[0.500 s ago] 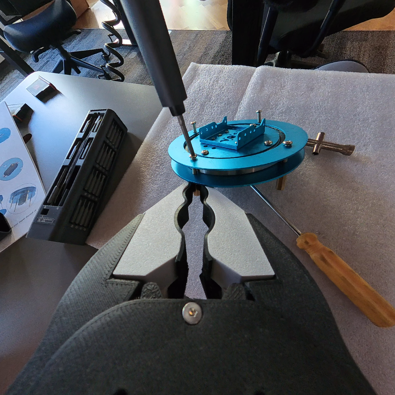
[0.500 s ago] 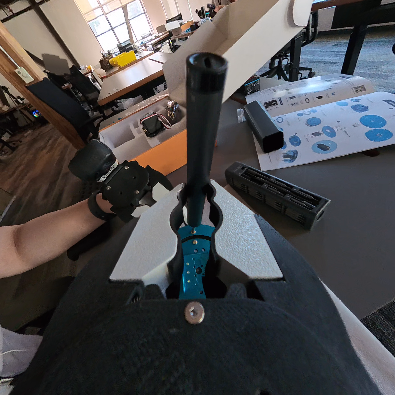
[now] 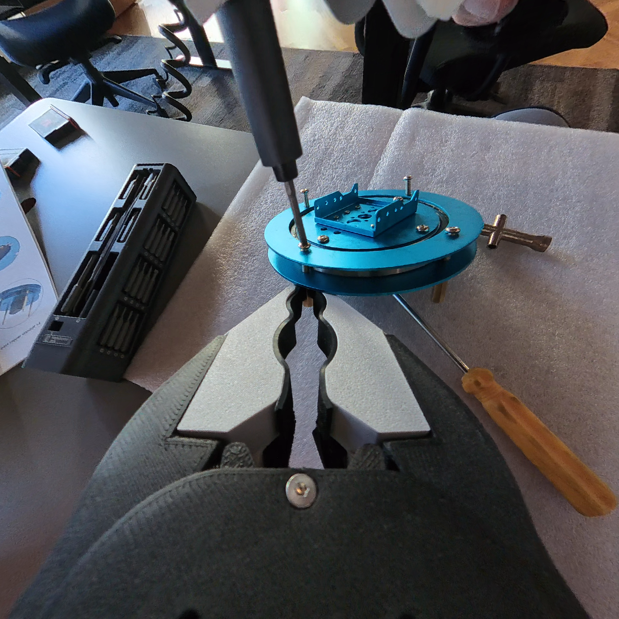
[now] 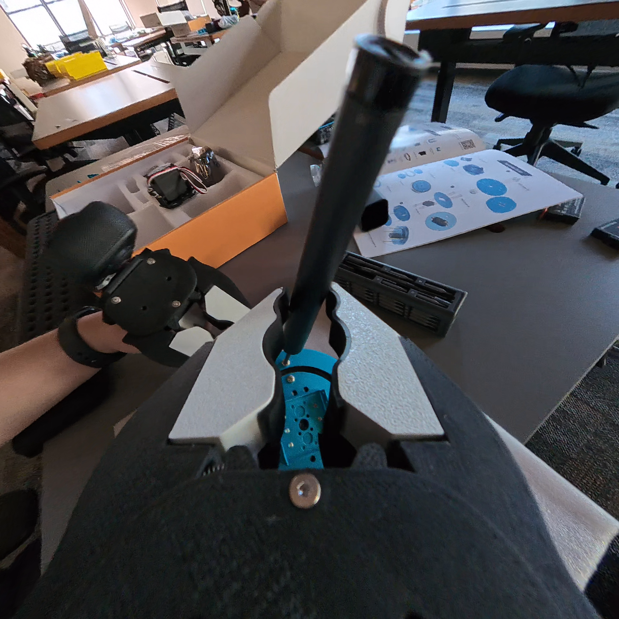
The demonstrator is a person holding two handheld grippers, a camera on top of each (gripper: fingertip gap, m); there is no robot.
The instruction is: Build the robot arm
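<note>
A blue two-disc assembly (image 3: 368, 264) with a blue bracket (image 3: 366, 214) on top stands on brass standoffs on white foam (image 3: 502, 167). My left gripper (image 3: 307, 301) is shut on the front brass standoff (image 3: 307, 299) under the disc's rim. My right gripper (image 4: 306, 303) is shut on a black screwdriver (image 4: 338, 187). It holds the screwdriver nearly upright over the assembly (image 4: 301, 412). The screwdriver (image 3: 264, 100) has its bit on a screw (image 3: 304, 247) at the disc's near-left rim. My left gripper also shows in the right wrist view (image 4: 197, 321), held by a person's hand.
A yellow-handled screwdriver (image 3: 536, 442) lies to the right on the foam, its shaft reaching under the disc. A metal cross wrench (image 3: 505, 234) lies beyond. A black bit case (image 3: 117, 268) and instruction sheet (image 4: 469, 207) sit left. An open orange box (image 4: 217, 234) stands behind; office chairs stand around. The tips of one gripper are about 11 cm away from the tips of the other.
The right gripper has swung, so the screwdriver handle now leans to the right in its view. The bit stays on the same screw. The left gripper keeps its hold.
</note>
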